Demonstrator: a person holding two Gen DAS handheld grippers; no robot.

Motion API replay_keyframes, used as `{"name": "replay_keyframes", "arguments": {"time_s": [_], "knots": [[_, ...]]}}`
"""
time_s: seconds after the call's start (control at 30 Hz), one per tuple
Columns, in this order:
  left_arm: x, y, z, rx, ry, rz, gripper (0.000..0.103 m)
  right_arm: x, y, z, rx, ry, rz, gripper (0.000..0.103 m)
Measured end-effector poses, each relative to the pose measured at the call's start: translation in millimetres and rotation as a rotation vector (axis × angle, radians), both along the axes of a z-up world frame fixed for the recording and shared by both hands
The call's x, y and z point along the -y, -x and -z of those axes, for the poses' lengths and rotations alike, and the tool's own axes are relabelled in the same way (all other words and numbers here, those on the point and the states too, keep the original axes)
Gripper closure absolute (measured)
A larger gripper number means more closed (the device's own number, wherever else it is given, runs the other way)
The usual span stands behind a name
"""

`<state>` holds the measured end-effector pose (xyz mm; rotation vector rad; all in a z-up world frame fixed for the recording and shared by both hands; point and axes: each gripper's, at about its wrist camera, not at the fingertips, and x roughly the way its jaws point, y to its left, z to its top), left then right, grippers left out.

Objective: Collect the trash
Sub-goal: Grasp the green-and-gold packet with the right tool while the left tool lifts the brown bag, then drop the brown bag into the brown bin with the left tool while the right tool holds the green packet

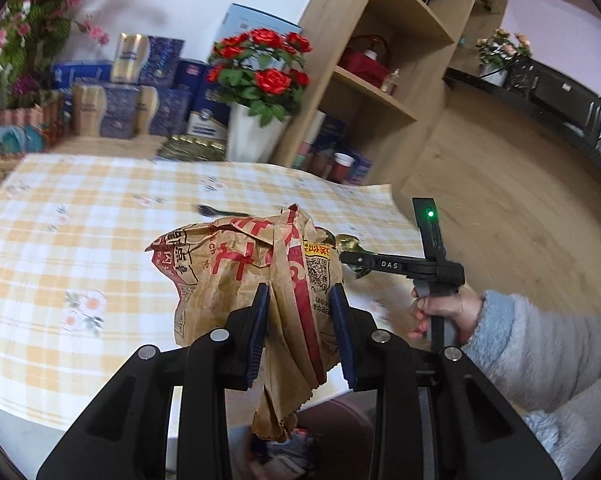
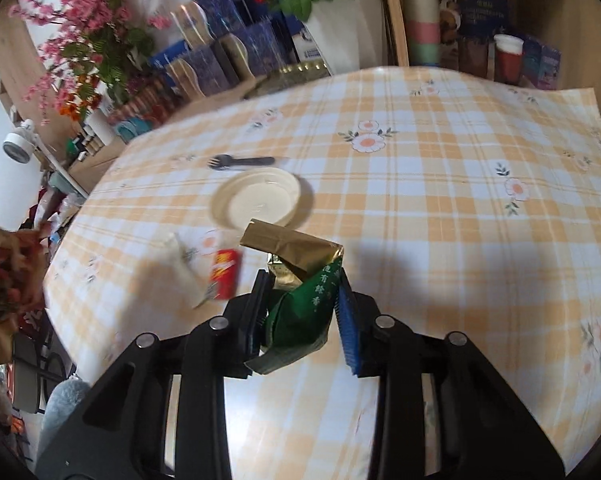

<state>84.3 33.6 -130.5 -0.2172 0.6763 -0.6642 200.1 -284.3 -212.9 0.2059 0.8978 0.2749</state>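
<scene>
Tongs pinching trash — left tongs [image 1: 300, 300] crumpled brown bag [image 1: 252, 272], right tongs [image 2: 302, 296] green-gold wrapper [image 2: 300, 300].

"DAS" reads in white on the right gripper [image 1: 350, 258]; the brown paper bag [image 1: 256, 272] bears red Chinese characters and a QR code.

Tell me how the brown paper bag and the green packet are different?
The bag is brown crumpled paper with red print; the packet is shiny green and gold foil. The bag looks bigger, hanging down past its jaws, while the packet sits folded between its jaws. The left gripper holds the bag; the right gripper holds the packet. Both are lifted off the table.
</scene>
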Motion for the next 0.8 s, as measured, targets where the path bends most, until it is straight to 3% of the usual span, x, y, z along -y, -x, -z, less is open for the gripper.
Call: {"name": "replay_keyframes", "arguments": {"time_s": [0.13,0.33,0.53,0.8], "knots": [[16,14,3,-0.030,0.026,0.078,0.073,-3,43,-19,0.050,-0.006,0.003,0.068],[36,47,11,-0.113,0.082,0.199,0.073,-4,106,-26,0.058,-0.033,0.016,0.068],[49,81,26,-0.175,0.053,0.276,0.072,0,157,-25,0.046,-0.080,0.058,0.068],[63,100,59,-0.296,-0.059,0.345,0.072,5,193,-28,0.044,-0.132,0.074,0.068]]}}
